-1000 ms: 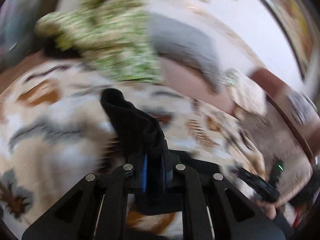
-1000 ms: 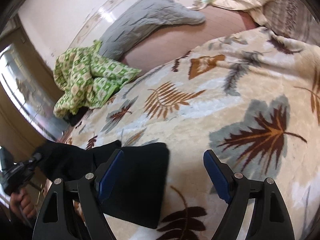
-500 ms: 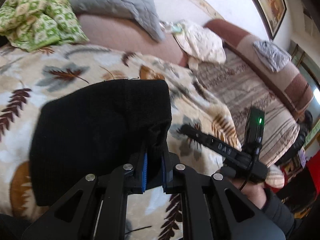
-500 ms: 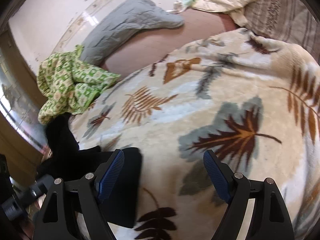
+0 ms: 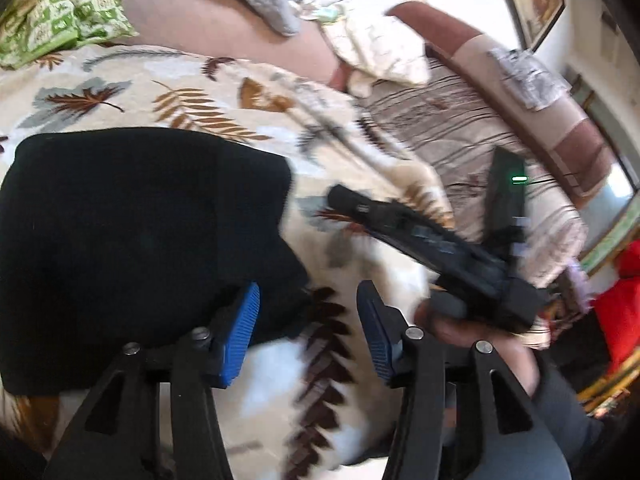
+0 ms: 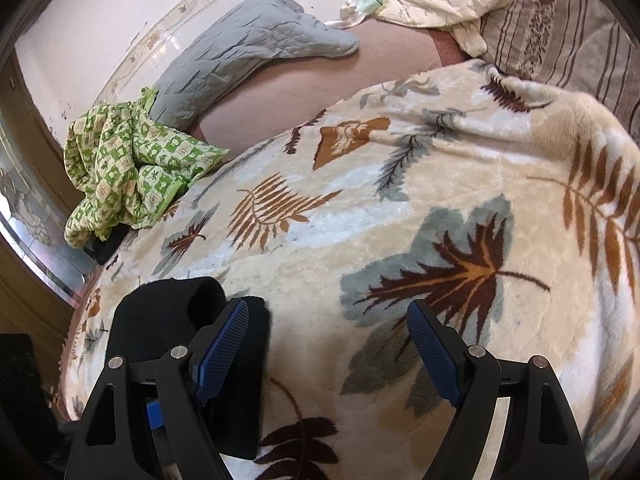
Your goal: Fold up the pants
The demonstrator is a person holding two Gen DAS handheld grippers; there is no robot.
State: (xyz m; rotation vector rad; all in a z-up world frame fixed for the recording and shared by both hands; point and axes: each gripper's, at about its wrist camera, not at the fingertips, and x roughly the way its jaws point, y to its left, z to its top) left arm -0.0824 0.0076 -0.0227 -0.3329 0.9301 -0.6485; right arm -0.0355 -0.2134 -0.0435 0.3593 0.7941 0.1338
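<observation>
Here, setting: a bed covered by a cream leaf-print blanket (image 6: 400,208), with a green checked cloth (image 6: 128,172) bunched at its far left edge.
Pants: black pants (image 5: 132,232) lay as a compact folded bundle on the blanket, near the bed's near left edge.
Left gripper (image 5: 308,332): jaws were released and spread, empty, its left blue pad at the bundle's near right corner; touching or just apart, I cannot tell.
Right gripper (image 6: 328,352): jaws were spread wide and empty over bare blanket, the bundle just beside its left pad.
Progress: the fold looked nearly or fully done.
Risk: the thick bundle could spring open, or a withdrawing pad could snag the soft fabric and drag the top layer askew.
</observation>
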